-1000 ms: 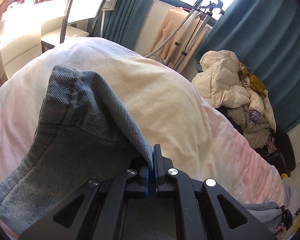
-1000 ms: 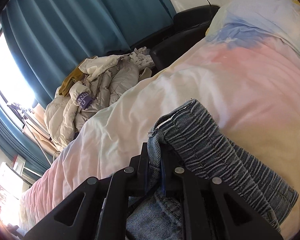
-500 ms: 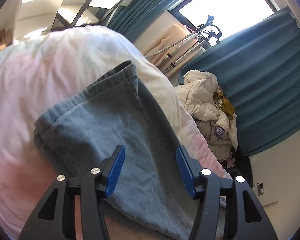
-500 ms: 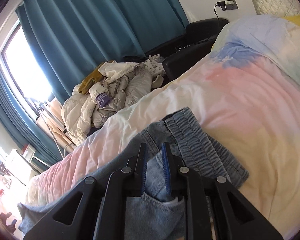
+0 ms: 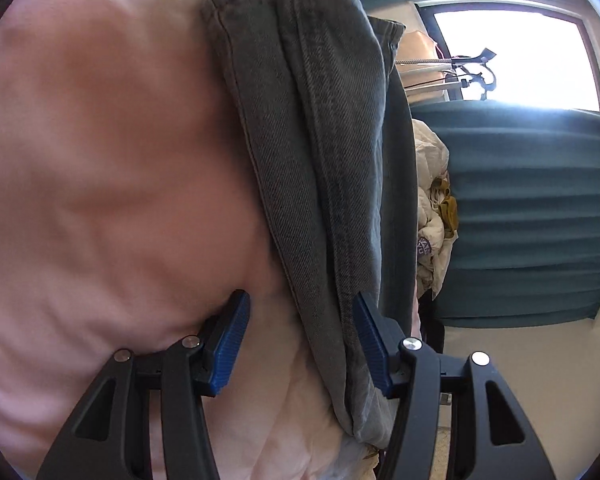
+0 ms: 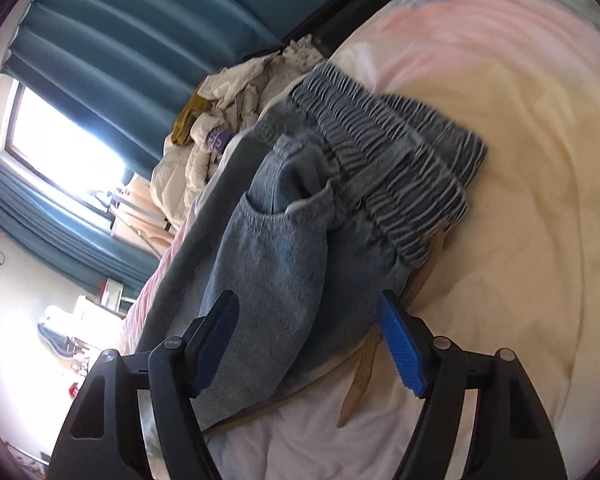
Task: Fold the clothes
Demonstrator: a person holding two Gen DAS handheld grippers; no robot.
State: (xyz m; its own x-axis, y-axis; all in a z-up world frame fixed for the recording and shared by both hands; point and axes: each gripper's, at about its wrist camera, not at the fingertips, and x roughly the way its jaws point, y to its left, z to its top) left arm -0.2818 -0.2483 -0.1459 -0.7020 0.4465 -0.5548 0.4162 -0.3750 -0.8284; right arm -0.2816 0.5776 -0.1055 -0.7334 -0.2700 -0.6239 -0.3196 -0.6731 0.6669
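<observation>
Folded blue denim jeans lie on the pale pink and cream bedspread, their elastic waistband on top at the far end. My right gripper is open, its blue pads either side of the jeans' near edge. In the left wrist view the jeans' folded leg edge runs away from me along the bedspread. My left gripper is open, and the denim edge lies against its right pad.
A heap of cream and mustard clothes lies beside the bed below teal curtains; it also shows in the left wrist view. A garment steamer stand is by the bright window. A beige strap lies under the jeans.
Both grippers have let go of the jeans and opened; the left opened first. The jeans now lie folded on the bed and both views have rolled sideways, closer to the cloth.
</observation>
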